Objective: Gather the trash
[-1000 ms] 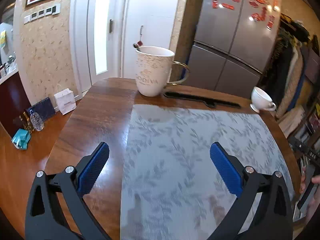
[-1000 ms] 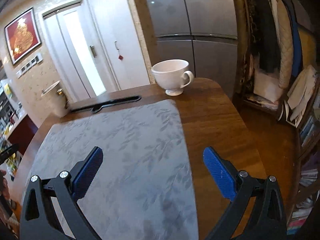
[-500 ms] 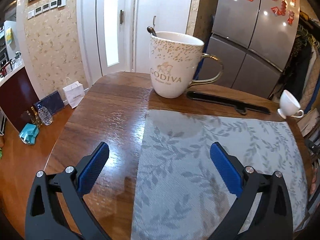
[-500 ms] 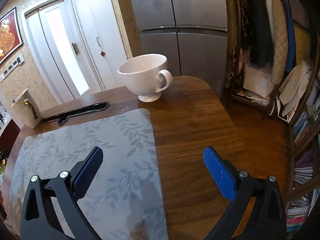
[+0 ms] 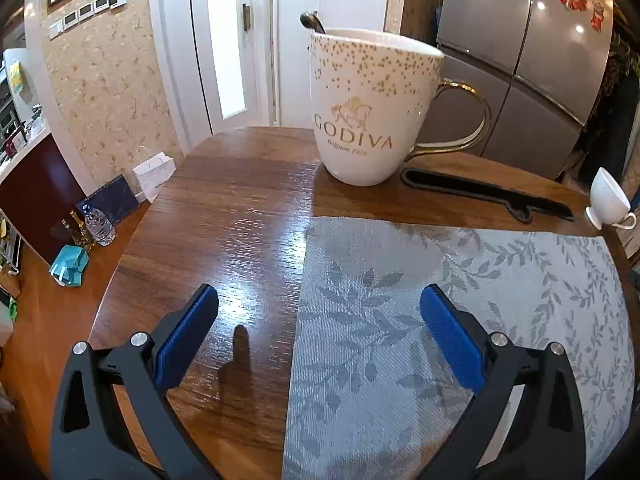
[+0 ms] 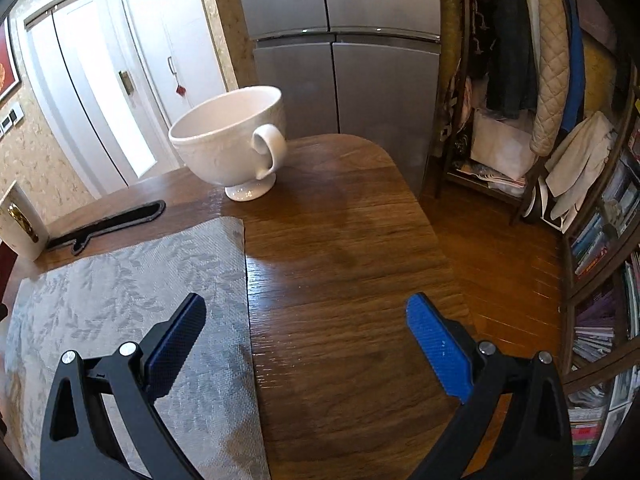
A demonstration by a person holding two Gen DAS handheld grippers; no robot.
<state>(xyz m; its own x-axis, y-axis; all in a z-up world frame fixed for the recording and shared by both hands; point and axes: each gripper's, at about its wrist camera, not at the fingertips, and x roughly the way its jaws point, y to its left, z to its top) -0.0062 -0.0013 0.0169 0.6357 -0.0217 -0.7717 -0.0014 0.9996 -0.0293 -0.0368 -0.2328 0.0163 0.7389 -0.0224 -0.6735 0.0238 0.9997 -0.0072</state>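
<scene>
A: Where is each gripper?
B: Left gripper (image 5: 318, 308), jaws apart and empty, faces the mug (image 5: 370, 108) at 12 o'clock. Right gripper (image 6: 306, 316), jaws apart too, has the cup (image 6: 232, 140) at 11 o'clock.
A: Trash?
B: None visible on the table (image 6: 340, 280).

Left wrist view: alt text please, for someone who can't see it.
Open left gripper hovers over a wooden table, facing a white Godiva mug with a gold handle and a spoon inside. A grey leaf-patterned placemat lies ahead on the right.

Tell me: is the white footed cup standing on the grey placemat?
No, the white footed cup stands on bare wood of the table, beyond the grey placemat's corner.
</scene>
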